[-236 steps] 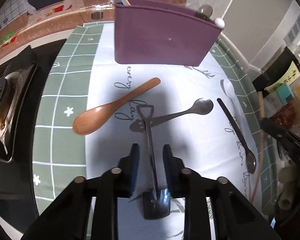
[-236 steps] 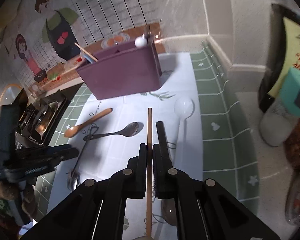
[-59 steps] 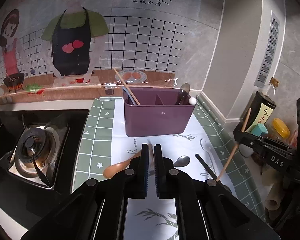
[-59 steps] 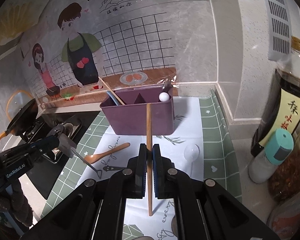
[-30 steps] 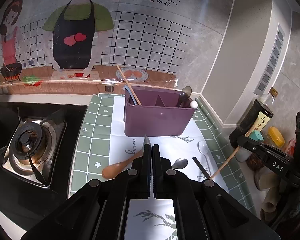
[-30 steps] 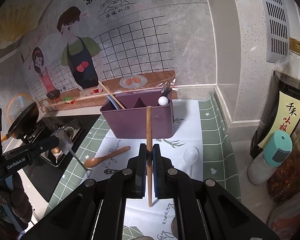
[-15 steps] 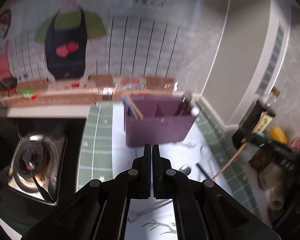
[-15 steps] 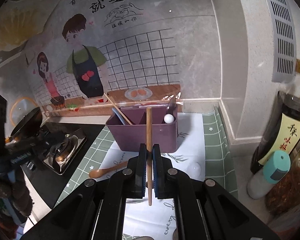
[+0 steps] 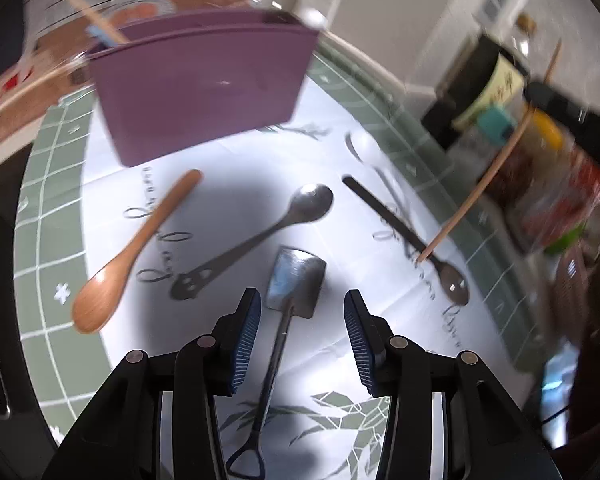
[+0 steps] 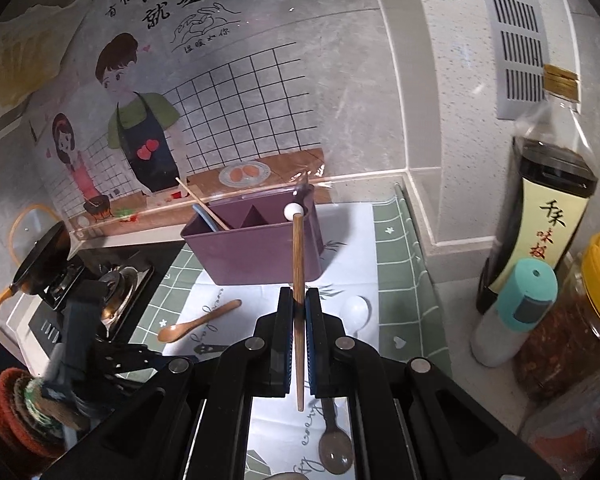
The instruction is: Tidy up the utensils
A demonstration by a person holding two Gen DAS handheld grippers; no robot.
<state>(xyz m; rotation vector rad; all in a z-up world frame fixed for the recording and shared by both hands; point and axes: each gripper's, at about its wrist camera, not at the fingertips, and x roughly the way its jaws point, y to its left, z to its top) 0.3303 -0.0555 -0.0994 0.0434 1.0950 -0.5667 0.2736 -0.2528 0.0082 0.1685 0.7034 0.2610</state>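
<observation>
My left gripper [image 9: 302, 324] is open, low over the mat, its jaws either side of a metal shovel-shaped spoon [image 9: 288, 308] that lies flat. A wooden spoon [image 9: 132, 256], a steel skull-handled spoon [image 9: 260, 236], a dark-handled spoon [image 9: 404, 236] and a white spoon [image 9: 364, 148] lie on the mat before the purple utensil caddy [image 9: 204, 88]. My right gripper [image 10: 299, 316] is shut on a wooden chopstick [image 10: 298, 264], held upright in the air before the caddy [image 10: 256, 248], which holds a few utensils.
A gas stove [image 10: 112, 284] with a black pan [image 10: 40, 264] is at the left. A soy sauce bottle [image 10: 540, 208], a teal-capped shaker [image 10: 516, 312] and a yellow-lidded jar [image 10: 580, 320] stand at the right. The wall is behind the caddy.
My left gripper has dropped down to the mat and opened; the shovel spoon it held now lies between its jaws. My right gripper has risen a little with the chopstick.
</observation>
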